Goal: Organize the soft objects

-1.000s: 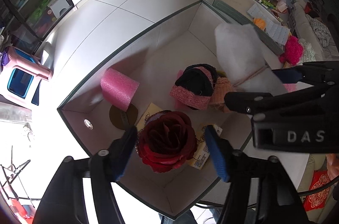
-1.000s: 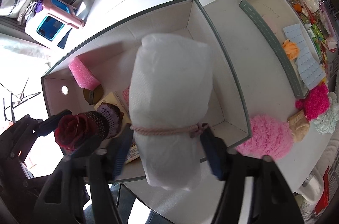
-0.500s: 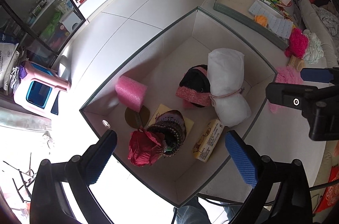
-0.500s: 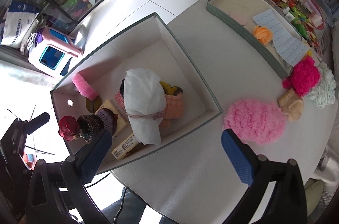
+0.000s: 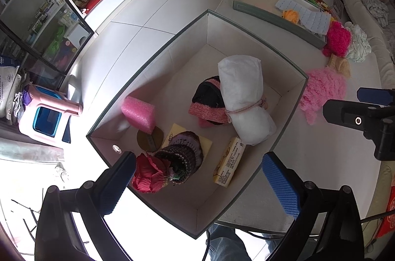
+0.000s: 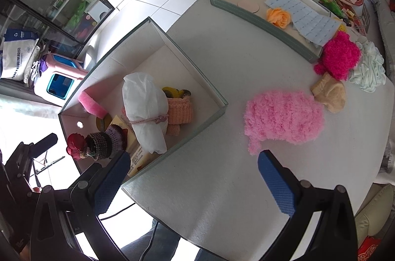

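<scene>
The task is judged to be partly done. Inside the open box [image 5: 284, 58] several soft things are already laid: a white wrapped bundle [image 5: 243, 98] tied with a pink cord, a black and pink knitted hat [image 5: 208, 100] touching it, a pink foam roll [image 5: 138, 112] near the far-left wall, and a dark knitted piece with a red fabric rose [image 5: 148, 173] at the near-left corner. A yellow carton [image 5: 229, 163] is also seen lying on the box floor beside the bundle. The left hand-held gripper [image 5: 197, 183] is held above the near end of the box with its jaws spread wide and nothing between them; they have just been opening. The right hand-held gripper [image 6: 193, 177] is likewise spread wide and empty, its jaws also just opened, and is positioned over the tabletop [image 6: 222, 199] just outside the box. Still left out on the tabletop are a pale pink fluffy piece [image 6: 284, 117], a tan knitted item [image 6: 329, 95], a bright magenta fluffy piece [image 6: 339, 58] and a pale green ruffled cloth [image 6: 369, 70]. An orange fabric flower [image 6: 279, 17] is seen resting in a shallow tray [image 6: 222, 1] farther back. These loose pieces are judged to be what remains, the pale pink one being nearest the right gripper.
</scene>
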